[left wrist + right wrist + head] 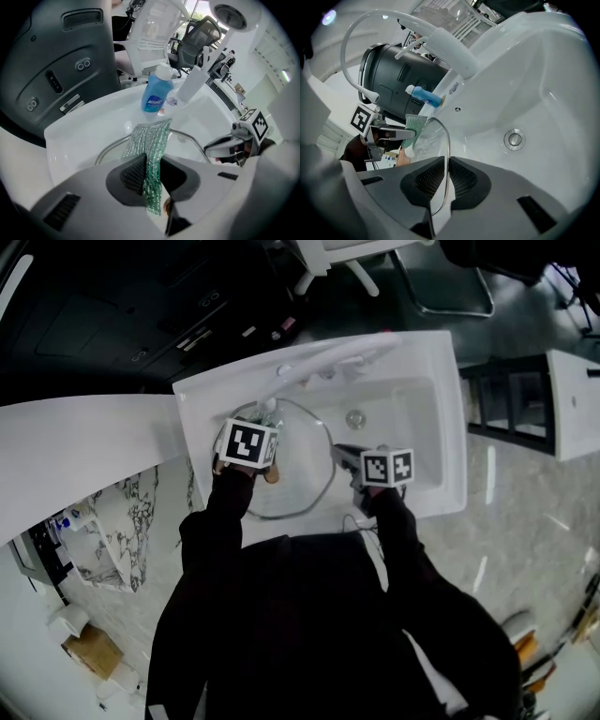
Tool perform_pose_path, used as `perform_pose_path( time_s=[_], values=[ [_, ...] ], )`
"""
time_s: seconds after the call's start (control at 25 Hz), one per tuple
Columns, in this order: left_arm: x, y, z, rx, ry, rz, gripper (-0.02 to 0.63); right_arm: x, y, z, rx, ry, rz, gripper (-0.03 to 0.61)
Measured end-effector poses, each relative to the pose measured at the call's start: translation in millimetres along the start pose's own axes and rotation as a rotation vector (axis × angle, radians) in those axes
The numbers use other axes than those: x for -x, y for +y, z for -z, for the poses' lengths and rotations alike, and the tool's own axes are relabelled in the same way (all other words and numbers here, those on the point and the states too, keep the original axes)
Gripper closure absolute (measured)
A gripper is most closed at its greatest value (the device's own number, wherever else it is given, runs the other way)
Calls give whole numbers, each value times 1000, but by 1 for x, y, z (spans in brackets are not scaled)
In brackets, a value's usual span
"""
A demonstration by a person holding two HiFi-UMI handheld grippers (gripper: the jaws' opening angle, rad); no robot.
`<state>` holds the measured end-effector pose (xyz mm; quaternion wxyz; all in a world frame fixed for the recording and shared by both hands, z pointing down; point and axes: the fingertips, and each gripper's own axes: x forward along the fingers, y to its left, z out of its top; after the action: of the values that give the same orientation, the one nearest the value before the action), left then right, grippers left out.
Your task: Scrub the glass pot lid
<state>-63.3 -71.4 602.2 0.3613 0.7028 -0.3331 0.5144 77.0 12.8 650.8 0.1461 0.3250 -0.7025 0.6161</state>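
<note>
Office-like workroom, white sink, swivel chairs behind it, pale marbled floor

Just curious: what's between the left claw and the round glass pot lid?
A green glittery scrubbing cloth, pinched in the left claw, per left gripper view.

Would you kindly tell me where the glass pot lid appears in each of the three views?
Head view: glass pot lid at centre, just below the white faucet.
Left gripper view: lid lower centre, behind the green cloth.
Right gripper view: lid centre-left, rim edge-on in the right gripper tongs.
Shared landmark: the white faucet.
</note>
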Motion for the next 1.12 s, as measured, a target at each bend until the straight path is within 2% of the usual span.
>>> perform_pose_path(
  time_s=[0.64, 1.12],
  values=[
    [-3, -8, -8, -112, 13, -35, 552, -1, 0, 1, 3, -1, -2, 543],
    [-15, -32, -7, -162, 50, 21, 552, -1, 1, 0, -1, 0, -3, 543]
  ],
)
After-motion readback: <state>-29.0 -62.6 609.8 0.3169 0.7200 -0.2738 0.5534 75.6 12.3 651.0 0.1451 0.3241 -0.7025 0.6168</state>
